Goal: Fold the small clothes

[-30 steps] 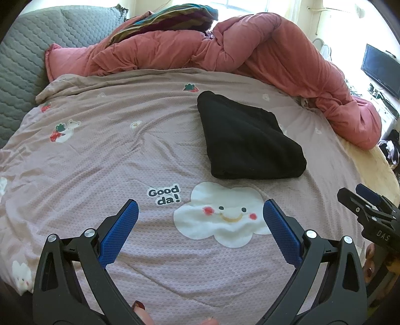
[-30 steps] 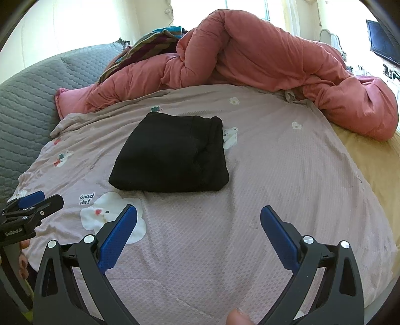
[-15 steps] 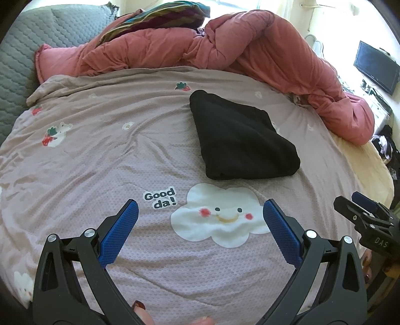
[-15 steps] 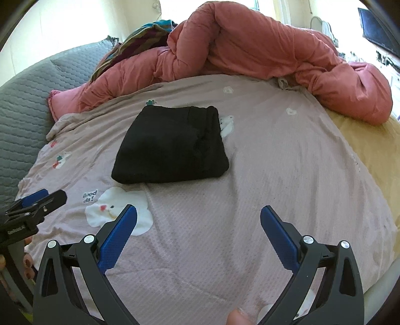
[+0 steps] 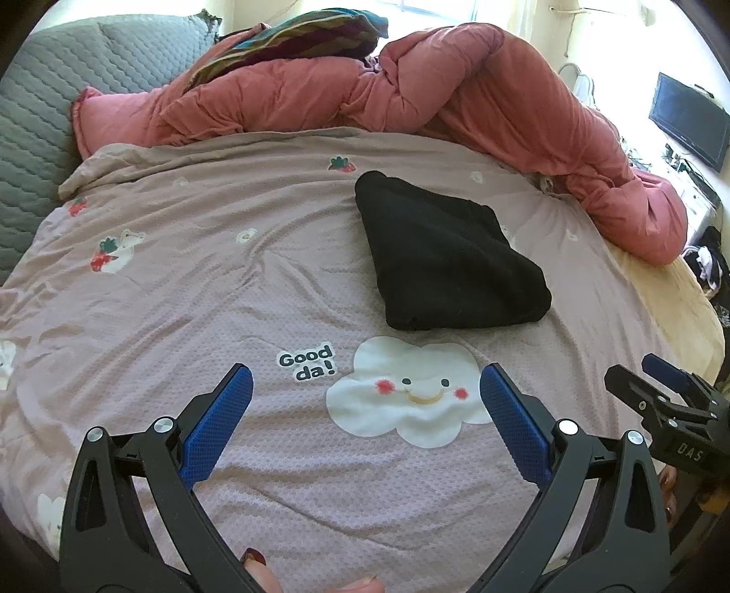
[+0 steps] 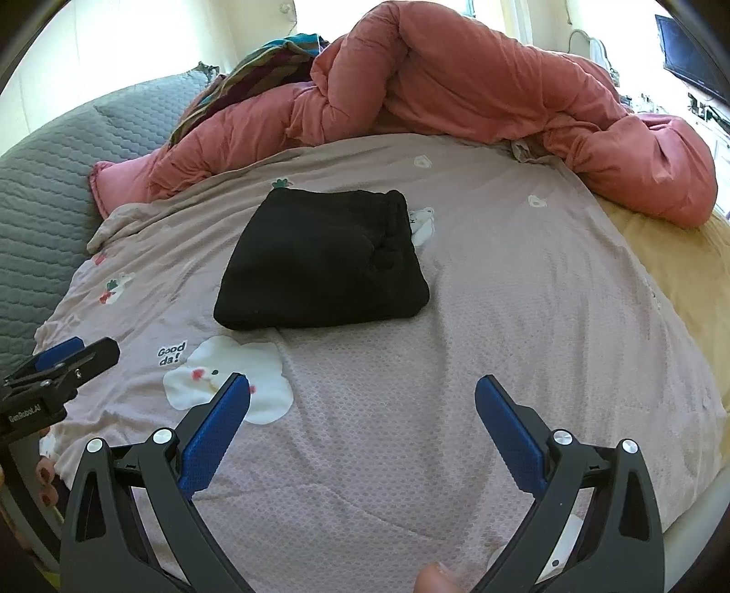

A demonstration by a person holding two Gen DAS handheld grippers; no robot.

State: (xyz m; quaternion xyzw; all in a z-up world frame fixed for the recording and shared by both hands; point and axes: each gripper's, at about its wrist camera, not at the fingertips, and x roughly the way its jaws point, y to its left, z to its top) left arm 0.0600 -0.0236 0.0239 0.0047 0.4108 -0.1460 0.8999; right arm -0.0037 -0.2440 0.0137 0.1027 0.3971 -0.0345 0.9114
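A black garment (image 5: pixel 445 260) lies folded into a compact bundle on the mauve bedsheet (image 5: pixel 191 283), also seen as the black garment (image 6: pixel 319 262) in the right wrist view. My left gripper (image 5: pixel 365 387) hangs open above the cloud print, well short of the garment, nothing between its blue pads. My right gripper (image 6: pixel 362 401) is open too, over bare sheet in front of the bundle. Each gripper shows at the other view's edge: the right gripper (image 5: pixel 657 392) and the left gripper (image 6: pixel 68 360).
A rumpled pink duvet (image 5: pixel 456 100) piles along the far side and right of the bed, with a striped blanket (image 5: pixel 292 41) on it. A grey quilted headboard (image 5: pixel 36 114) stands at left. A dark screen (image 5: pixel 689 121) sits at far right. Yellow mattress (image 6: pixel 684 269) shows past the sheet's right edge.
Both grippers have drifted slightly over the bed, staying open. The folded garment has not moved on the sheet.
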